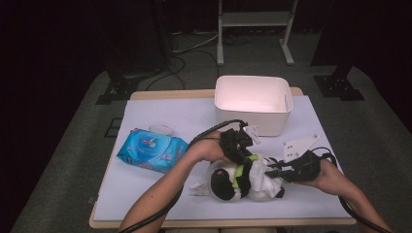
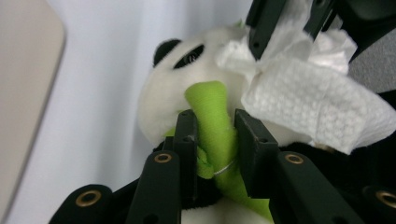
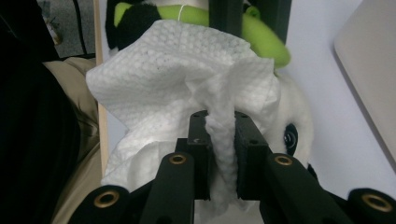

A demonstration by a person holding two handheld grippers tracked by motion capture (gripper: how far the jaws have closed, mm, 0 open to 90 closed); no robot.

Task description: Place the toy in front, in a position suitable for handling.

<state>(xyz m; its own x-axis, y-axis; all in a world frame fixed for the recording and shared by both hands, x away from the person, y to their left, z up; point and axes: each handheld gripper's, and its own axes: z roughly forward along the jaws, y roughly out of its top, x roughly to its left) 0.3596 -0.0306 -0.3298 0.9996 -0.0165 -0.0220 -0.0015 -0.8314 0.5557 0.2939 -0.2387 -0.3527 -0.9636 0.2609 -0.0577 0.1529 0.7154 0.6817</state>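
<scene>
Landmark: panda plush [image 1: 243,180], lying near front edge of the white-covered table [image 1: 145,194]. Well left of panda – blue wet-wipe pack [image 1: 151,150], white lid [image 1: 161,129] just behind it. Above panda, left gripper [image 1: 241,156], reaching down – pads pinched on the panda's green scarf [image 2: 212,126], scarf squeezed between them. Draped over panda, right part – white wipe [image 3: 187,79]. Right of panda, right gripper [image 1: 278,170] – clamped tight on a bunched fold of that wipe. Behind panda, twd far edge – white bin [image 1: 253,103].
</scene>
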